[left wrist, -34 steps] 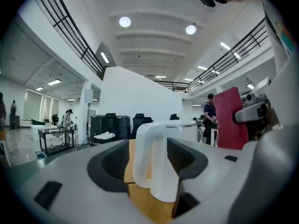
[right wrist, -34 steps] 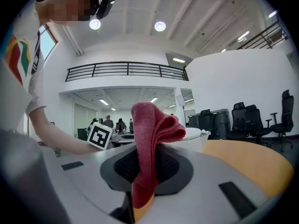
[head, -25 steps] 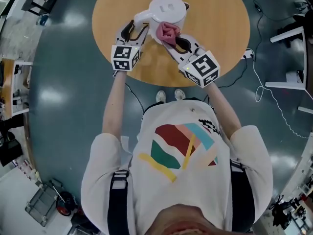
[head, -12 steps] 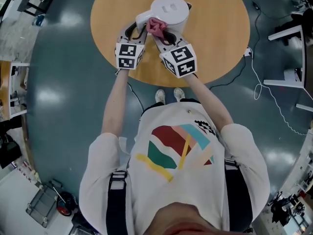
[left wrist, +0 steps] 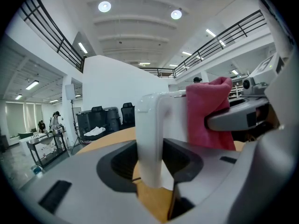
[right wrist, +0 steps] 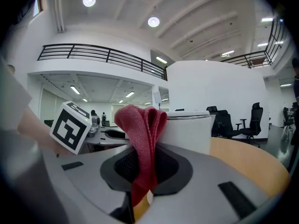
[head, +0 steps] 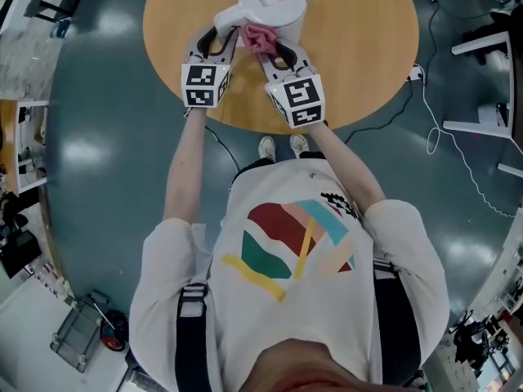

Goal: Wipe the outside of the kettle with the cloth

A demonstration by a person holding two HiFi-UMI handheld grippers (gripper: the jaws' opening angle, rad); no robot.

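The white kettle is set on a round wooden table over a glossy grey-green floor. Its handle is clasped by the left gripper, whose jaws have just been closing. The pink cloth, pinched in the right gripper, is held against the kettle's side.

Round ceiling lamps light the hall brightly and evenly, glare pools on the glossy floor, and both gripper views warp toward dark edges.

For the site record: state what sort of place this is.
Likely a big open-plan office or lab hall: swivel chairs stand about, a railed balcony runs above, and ceiling lights shine overhead.
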